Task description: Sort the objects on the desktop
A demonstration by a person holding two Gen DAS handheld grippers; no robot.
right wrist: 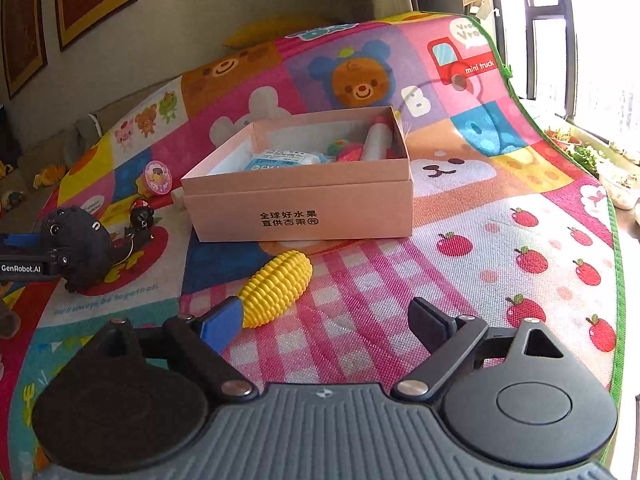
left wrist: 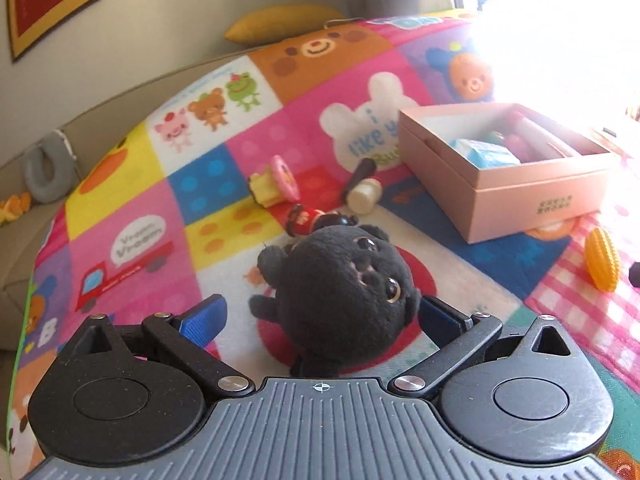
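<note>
A black plush toy (left wrist: 340, 292) lies on the colourful mat between the fingers of my open left gripper (left wrist: 320, 316); its right finger touches the plush, the left finger stands apart. The plush also shows in the right wrist view (right wrist: 80, 248) with the left gripper around it. My right gripper (right wrist: 326, 320) is open and empty, its left finger beside a yellow toy corn cob (right wrist: 276, 286). The corn also shows in the left wrist view (left wrist: 602, 258). A pink cardboard box (right wrist: 304, 208) holds several items, including a blue-white packet (right wrist: 280, 160) and a white tube (right wrist: 374, 142).
Beyond the plush lie a small red-black figure (left wrist: 312, 220), a pink-yellow toy (left wrist: 276, 184), a black stick (left wrist: 360, 174) and a white cylinder (left wrist: 364, 196). A sofa with a yellow cushion (left wrist: 280, 22) stands behind. The mat's green edge (right wrist: 616, 216) runs along the window side.
</note>
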